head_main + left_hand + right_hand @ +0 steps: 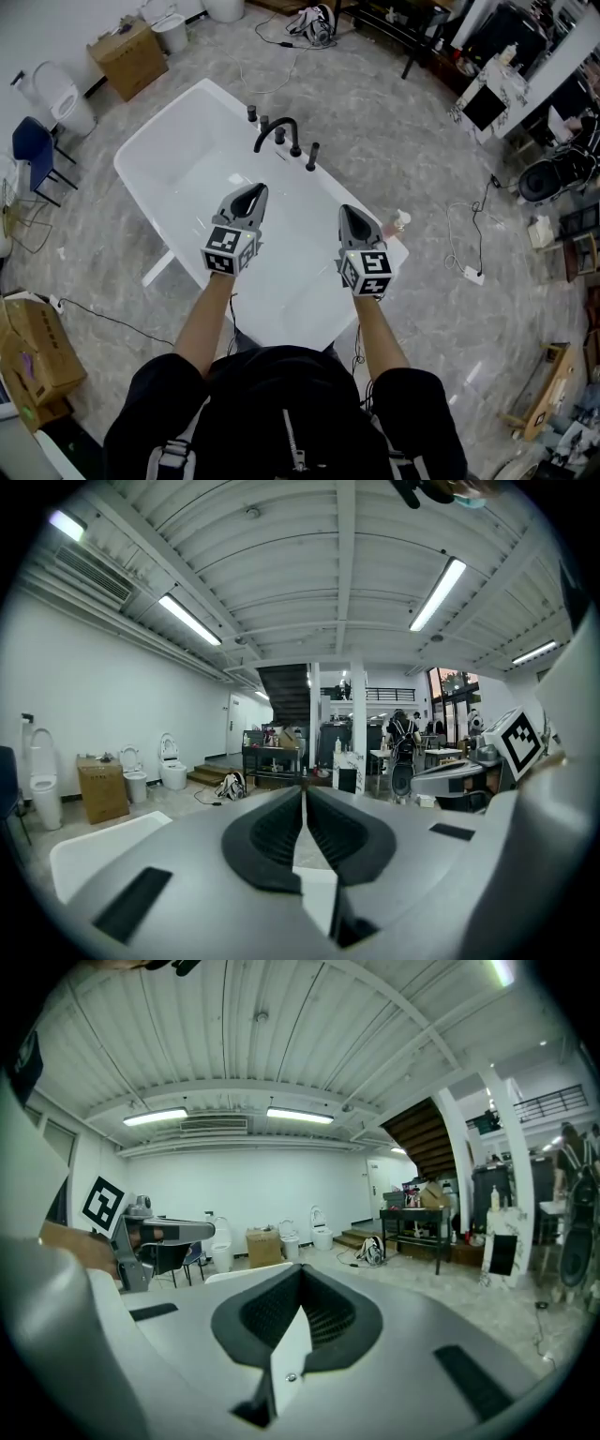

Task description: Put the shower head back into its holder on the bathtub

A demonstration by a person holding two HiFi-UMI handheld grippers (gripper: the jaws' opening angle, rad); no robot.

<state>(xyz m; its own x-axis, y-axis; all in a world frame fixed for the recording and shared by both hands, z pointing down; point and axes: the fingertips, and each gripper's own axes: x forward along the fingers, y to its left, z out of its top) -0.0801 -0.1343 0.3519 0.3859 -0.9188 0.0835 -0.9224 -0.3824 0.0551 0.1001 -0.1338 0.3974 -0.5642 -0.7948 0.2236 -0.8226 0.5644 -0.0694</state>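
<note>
My left gripper (253,189), right gripper (348,210): fingers closed, empty, over bathtub (141,156). Faucet (277,131) twelve o'clock; shower head's seating unreadable.

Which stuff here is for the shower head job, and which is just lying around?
For the job: bathtub, black faucet on its rim, left hand-held gripper and right hand-held gripper, both shut, empty.
Just lying about: cardboard box, toilet, blue chair, bag.

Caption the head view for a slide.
Left gripper and right gripper, both shut and empty, hover above a white bathtub with a black faucet on its rim.
</note>
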